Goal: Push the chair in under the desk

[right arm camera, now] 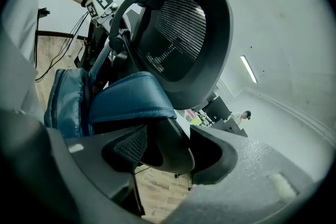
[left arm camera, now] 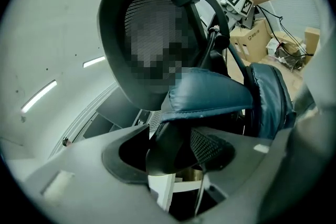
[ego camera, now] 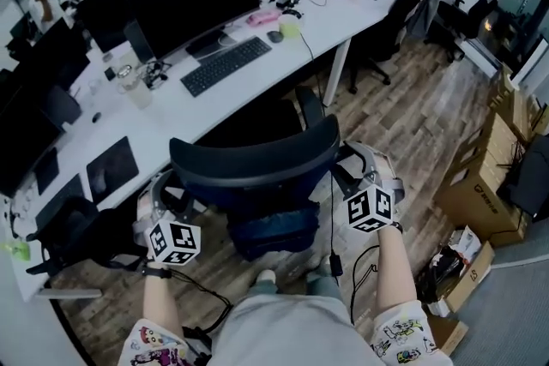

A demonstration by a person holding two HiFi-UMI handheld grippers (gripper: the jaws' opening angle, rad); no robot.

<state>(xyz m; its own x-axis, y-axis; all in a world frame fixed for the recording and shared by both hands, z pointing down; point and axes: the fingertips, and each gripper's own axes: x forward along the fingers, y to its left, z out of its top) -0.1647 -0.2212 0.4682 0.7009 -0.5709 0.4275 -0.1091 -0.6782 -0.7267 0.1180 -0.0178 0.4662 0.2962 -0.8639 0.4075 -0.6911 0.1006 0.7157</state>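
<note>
The black office chair with a mesh back and a blue padded cushion stands on the wood-pattern floor, just before the long white table. Its back faces the person and its front faces the table edge. The back is outside the table line.

The left gripper is at the left side of the chair, below the top of the back. In the left gripper view the left gripper has its jaws closed on the dark left armrest, with the blue cushion right above. The right gripper is at the other side. In the right gripper view the right gripper is clamped in the same way on the dark right armrest, and the mesh back rises behind it. Each gripper view also shows the other gripper far behind the chair.

On the table, above the chair, lie a black keyboard and a dark mouse, and a row of black monitors stands behind them. A white table leg comes down to the floor at the right of the chair. At the left, another dark chair stands close, beside the left gripper. A second black chair stands further along the table, well apart. Brown cardboard boxes are stacked at the right, away from the chair. A thin black cable hangs down beside the right gripper.
</note>
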